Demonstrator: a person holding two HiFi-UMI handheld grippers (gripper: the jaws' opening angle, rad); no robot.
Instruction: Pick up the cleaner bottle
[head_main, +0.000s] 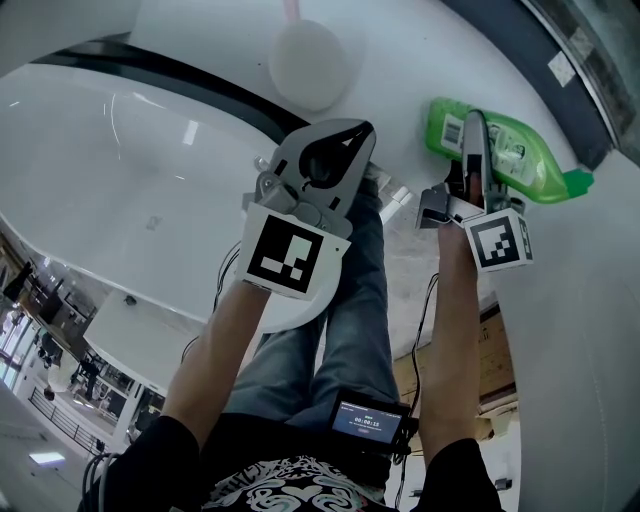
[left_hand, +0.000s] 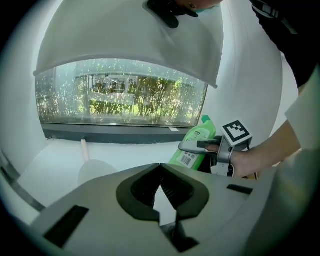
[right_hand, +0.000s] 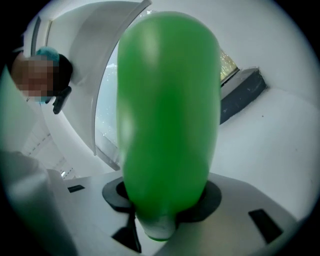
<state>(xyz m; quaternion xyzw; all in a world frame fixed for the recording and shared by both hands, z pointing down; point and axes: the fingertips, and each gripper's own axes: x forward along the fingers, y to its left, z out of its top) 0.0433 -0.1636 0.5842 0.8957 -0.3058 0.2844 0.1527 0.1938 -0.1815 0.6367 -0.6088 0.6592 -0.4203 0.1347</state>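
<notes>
1. Between the jaws of your right gripper sits the cleaner bottle; they are clamped across its green body, toward the barcode end.
2. It lies over the white ledge near the window; whether it has cleared the surface, I can't tell.
3. Expect smooth, squeezable plastic with liquid sloshing inside. Grip the broad body firmly, since the cap end may sag.
4. Your left gripper waits apart, jaws together and empty.

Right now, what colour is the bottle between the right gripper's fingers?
Bright green. The cleaner bottle fills the right gripper view, which shows it best.
</notes>
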